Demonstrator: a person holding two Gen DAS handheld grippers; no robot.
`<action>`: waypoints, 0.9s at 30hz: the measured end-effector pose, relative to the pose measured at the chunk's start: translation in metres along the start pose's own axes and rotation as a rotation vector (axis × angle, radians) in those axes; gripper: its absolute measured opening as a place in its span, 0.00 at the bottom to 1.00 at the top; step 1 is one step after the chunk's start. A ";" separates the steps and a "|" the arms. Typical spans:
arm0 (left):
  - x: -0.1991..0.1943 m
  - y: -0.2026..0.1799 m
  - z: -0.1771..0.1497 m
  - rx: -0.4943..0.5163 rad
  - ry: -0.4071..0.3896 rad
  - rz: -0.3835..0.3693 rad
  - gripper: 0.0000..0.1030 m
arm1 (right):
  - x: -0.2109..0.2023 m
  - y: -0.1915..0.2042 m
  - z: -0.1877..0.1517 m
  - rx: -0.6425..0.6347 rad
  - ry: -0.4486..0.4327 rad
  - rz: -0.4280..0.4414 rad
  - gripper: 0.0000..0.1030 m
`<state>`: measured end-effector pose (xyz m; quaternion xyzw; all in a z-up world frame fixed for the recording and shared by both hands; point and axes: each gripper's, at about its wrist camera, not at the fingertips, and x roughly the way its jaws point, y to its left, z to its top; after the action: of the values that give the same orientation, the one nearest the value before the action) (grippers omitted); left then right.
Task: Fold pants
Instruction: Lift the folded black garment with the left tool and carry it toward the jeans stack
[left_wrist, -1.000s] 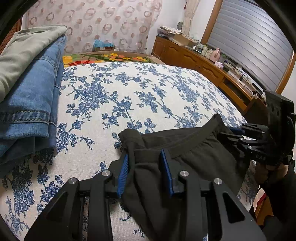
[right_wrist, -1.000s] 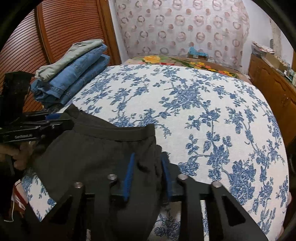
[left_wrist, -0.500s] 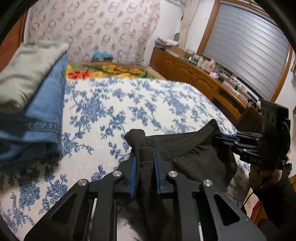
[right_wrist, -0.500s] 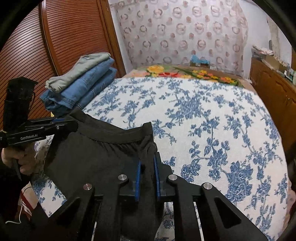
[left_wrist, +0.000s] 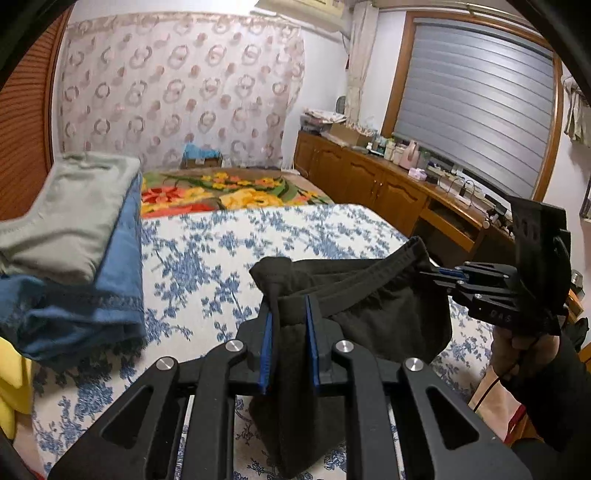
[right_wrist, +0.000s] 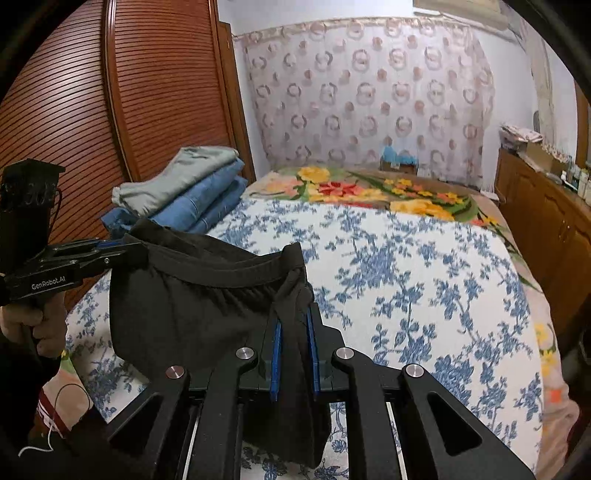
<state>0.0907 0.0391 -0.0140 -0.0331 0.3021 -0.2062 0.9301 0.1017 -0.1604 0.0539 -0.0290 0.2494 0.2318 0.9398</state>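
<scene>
Hand-held gripper (left_wrist: 289, 314) pinches bunched, soft black pants (left_wrist: 388, 314).

Both grippers now pinch the black pants (left_wrist: 388, 314): the left gripper (left_wrist: 290, 325) and right gripper (right_wrist: 294, 332) have just closed their jaws on the waistband, and the fabric hangs lifted off the floral bedspread (right_wrist: 424, 288), higher in both frames.

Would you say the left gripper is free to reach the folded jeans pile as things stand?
Probably not yet: the left gripper is shut on the black pants, whose other waistband corner the right gripper holds. The jeans pile lies unobstructed beside it on the bed.
</scene>
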 end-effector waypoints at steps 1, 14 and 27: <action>-0.003 -0.001 0.002 0.003 -0.007 0.000 0.16 | -0.002 0.001 0.001 -0.004 -0.006 -0.001 0.12; -0.035 -0.004 0.018 0.024 -0.089 0.020 0.16 | -0.026 0.012 0.023 -0.075 -0.066 0.001 0.12; -0.052 0.015 0.025 0.018 -0.132 0.062 0.16 | -0.017 0.024 0.047 -0.135 -0.096 0.029 0.12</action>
<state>0.0725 0.0718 0.0317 -0.0291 0.2391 -0.1772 0.9542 0.0990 -0.1382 0.1044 -0.0775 0.1882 0.2630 0.9431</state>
